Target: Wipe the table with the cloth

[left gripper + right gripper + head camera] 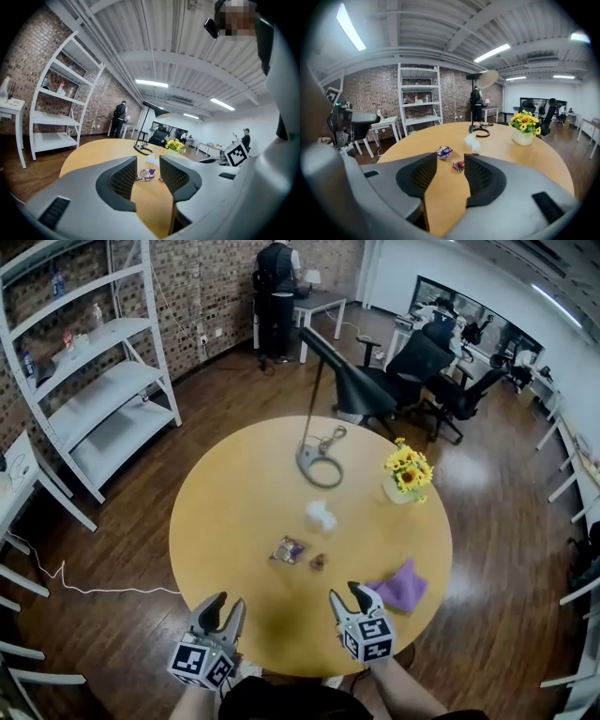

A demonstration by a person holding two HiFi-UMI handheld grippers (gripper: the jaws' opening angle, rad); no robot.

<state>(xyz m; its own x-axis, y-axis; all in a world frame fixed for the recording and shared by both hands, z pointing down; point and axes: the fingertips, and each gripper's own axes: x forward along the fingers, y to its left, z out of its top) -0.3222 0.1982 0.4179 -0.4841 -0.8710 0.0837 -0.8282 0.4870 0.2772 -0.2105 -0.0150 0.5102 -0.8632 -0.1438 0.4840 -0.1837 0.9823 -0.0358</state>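
Observation:
A purple cloth (403,585) lies crumpled on the round yellow table (244,512) near its front right edge. My right gripper (348,596) hovers over the front edge just left of the cloth, apart from it. Its jaws stand open with nothing between them, and in the right gripper view (450,161) only bare tabletop shows in the gap. My left gripper (228,606) is at the front left edge, also open and empty (147,164). Neither gripper view shows the cloth.
A purple-white wrapper (287,549), a small red wrapper (318,562) and a crumpled white tissue (321,515) lie mid-table. A sunflower pot (407,474) stands at the right and a black lamp's ring base (319,465) at the back. White shelves (94,381) and office chairs (375,385) surround the table.

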